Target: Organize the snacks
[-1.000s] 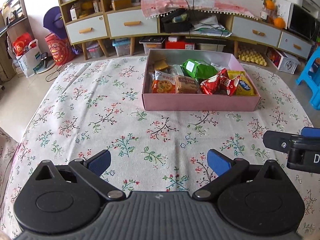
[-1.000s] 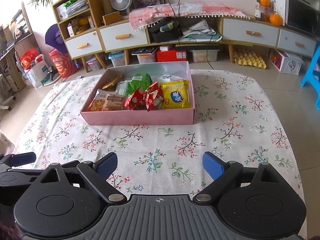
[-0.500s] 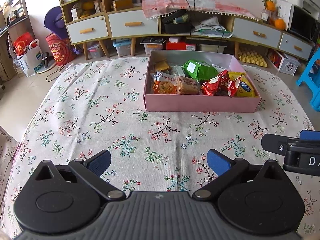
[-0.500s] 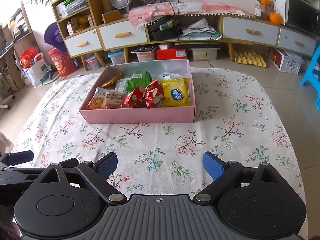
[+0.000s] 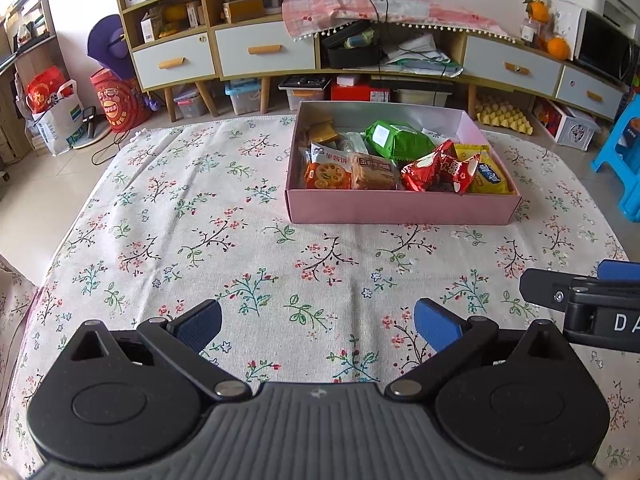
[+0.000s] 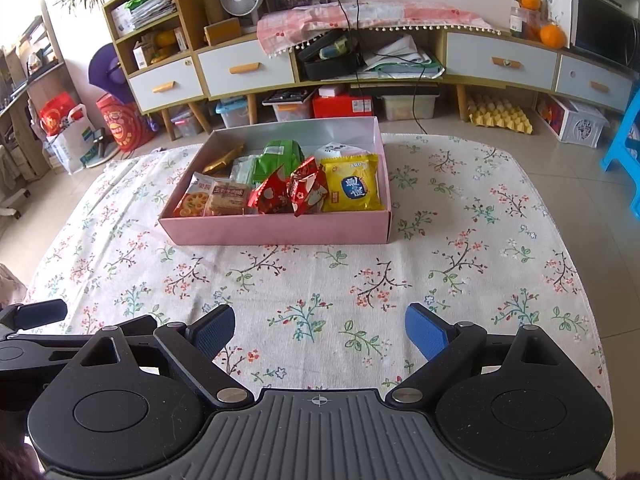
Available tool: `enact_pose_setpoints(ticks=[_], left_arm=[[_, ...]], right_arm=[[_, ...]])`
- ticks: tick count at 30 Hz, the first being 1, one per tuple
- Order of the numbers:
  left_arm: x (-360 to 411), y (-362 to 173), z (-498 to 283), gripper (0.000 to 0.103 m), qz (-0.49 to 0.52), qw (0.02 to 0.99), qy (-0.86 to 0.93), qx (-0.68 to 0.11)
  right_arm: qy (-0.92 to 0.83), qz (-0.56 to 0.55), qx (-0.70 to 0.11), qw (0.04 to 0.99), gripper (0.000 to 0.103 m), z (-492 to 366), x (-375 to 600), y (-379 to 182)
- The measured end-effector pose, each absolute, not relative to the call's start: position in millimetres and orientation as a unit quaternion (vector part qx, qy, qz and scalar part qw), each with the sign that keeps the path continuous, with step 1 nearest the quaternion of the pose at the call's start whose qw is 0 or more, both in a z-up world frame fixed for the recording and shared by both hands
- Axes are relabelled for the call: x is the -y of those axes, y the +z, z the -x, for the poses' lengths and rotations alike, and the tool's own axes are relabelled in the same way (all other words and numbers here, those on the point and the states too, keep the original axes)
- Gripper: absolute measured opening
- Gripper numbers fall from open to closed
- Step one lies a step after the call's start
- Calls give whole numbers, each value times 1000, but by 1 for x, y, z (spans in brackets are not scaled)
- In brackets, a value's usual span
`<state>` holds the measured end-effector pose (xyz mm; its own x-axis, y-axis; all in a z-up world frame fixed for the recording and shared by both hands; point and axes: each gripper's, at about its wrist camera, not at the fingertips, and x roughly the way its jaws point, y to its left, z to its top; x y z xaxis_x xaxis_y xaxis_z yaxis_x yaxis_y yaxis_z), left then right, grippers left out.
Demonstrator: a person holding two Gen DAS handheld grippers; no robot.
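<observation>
A pink box [image 5: 400, 210] [image 6: 276, 232] stands on the floral tablecloth and holds several snack packets: a green pack [image 5: 398, 142], a red pack [image 5: 438, 170], a yellow pack [image 6: 352, 188], biscuit packs [image 5: 328, 170]. My left gripper [image 5: 318, 324] is open and empty, low over the cloth, well in front of the box. My right gripper [image 6: 320, 330] is open and empty, also near the front edge. Each gripper shows at the edge of the other's view.
The floral tablecloth [image 5: 200, 240] covers the table. Behind it stand a low cabinet with drawers [image 5: 264, 54], storage bins on the floor and a blue stool [image 5: 624, 160] at the right.
Both grippers have drifted slightly; the box sits a little lower in the views. Both jaws stay open and empty.
</observation>
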<state>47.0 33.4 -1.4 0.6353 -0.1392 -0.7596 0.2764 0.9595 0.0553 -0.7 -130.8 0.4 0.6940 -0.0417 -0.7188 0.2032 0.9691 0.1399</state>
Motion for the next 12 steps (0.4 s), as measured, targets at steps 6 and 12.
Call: enact_pose_setpoints(ticks=[6, 12], left_arm=[[-32, -1, -47, 103, -84, 900, -116, -411], [-31, -1, -48, 103, -86, 900, -120, -410]], right_arm=[[-67, -105, -386, 914, 94, 1, 131, 0], [-67, -105, -386, 914, 94, 0, 131, 0]])
